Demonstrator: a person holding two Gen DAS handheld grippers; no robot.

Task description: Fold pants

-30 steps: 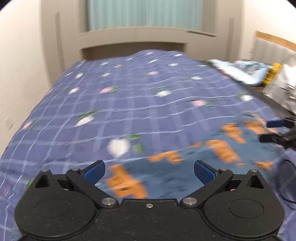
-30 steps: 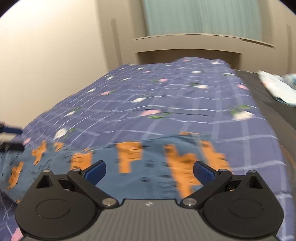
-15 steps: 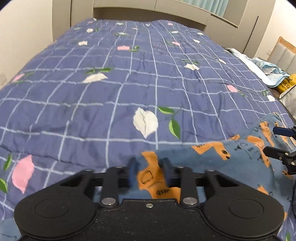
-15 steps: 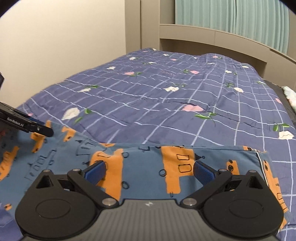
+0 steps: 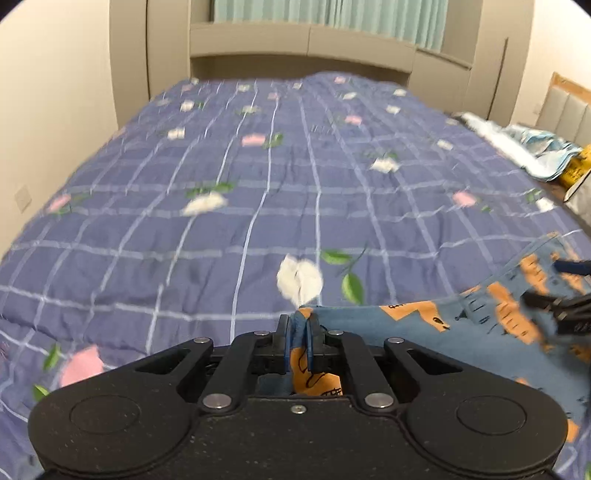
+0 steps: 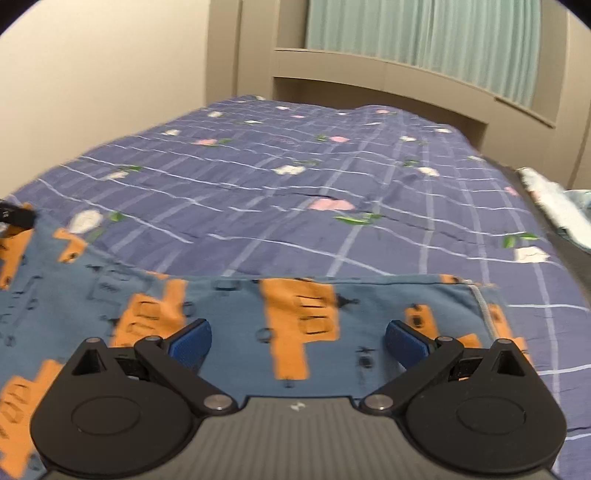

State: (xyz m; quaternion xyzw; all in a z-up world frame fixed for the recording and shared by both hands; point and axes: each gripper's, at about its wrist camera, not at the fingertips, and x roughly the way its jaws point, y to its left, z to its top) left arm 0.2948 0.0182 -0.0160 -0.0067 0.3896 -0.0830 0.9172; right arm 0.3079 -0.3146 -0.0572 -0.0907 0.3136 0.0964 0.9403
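While clamped on a corner of the pants [image 5: 417, 328], left gripper [image 5: 298, 334] jaws pinched tight on blue-and-orange fabric; right gripper [image 6: 298, 338] jaws spread wide, poised above the same garment, gripping nothing. Pants spread flat on the near end of the bed [image 5: 258, 184], quilt stretching beyond toward headboard [image 5: 303, 48] and curtain [image 6: 443, 33]. Best done by closing right jaws on the matching edge, then lifting both corners level.
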